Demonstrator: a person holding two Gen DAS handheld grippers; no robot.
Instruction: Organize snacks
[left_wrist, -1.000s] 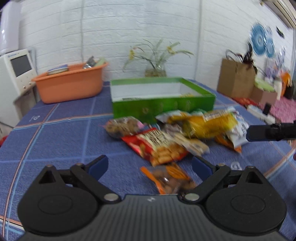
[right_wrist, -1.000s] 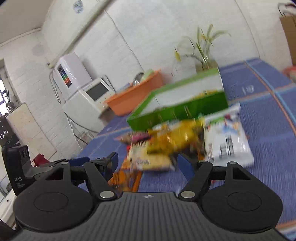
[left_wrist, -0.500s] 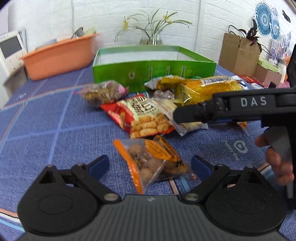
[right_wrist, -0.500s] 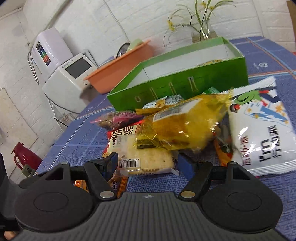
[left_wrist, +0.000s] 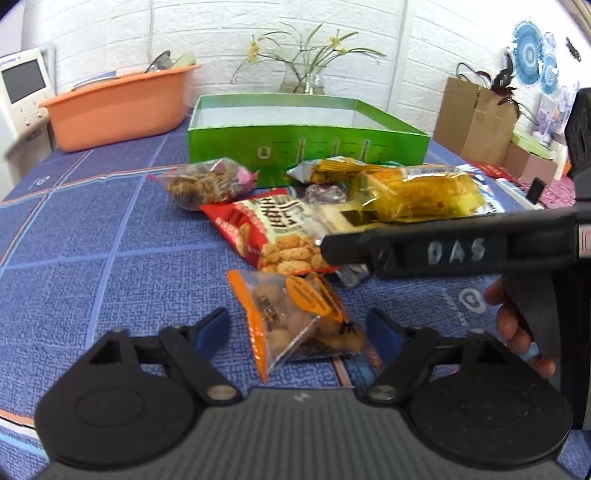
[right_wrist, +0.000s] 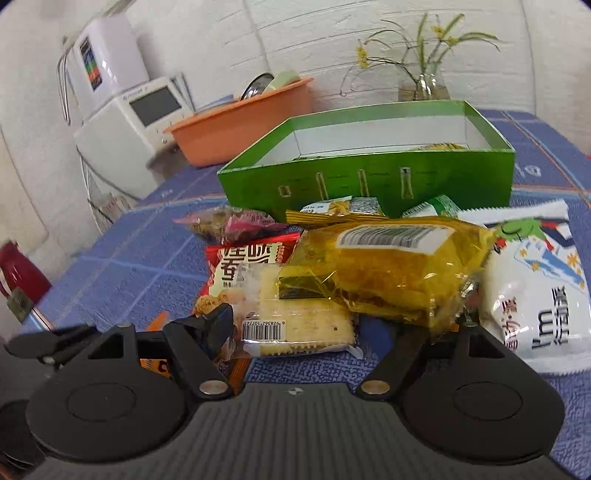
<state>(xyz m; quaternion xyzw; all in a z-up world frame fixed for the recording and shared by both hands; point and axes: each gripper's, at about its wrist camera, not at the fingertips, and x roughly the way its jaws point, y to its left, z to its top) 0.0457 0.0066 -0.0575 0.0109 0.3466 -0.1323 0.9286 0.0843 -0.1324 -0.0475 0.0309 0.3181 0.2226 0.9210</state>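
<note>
Barely begun: the green cardboard box (right_wrist: 369, 184) looks nearly empty, snack packets (left_wrist: 332, 206) remain piled on the blue surface (left_wrist: 92, 258). Both grippers' fingers released: left gripper (left_wrist: 299, 328) straddles the orange-trimmed clear nut bag (left_wrist: 295, 317), right gripper (right_wrist: 310, 332) the clear cracker packet (right_wrist: 295, 325).

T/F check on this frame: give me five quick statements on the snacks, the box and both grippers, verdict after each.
1. The left gripper has its fingers either side of the orange-striped nut packet. True.
2. The green box already holds most of the snacks. False: nearly all lie on the blue tablecloth in front of it.
3. The yellow packet lies on top of the cracker packet. True.
4. The right gripper is clamped shut. False: its fingers stand apart around the cracker packet.
5. The orange tub sits inside the green box. False: it stands apart, beside it.
</note>
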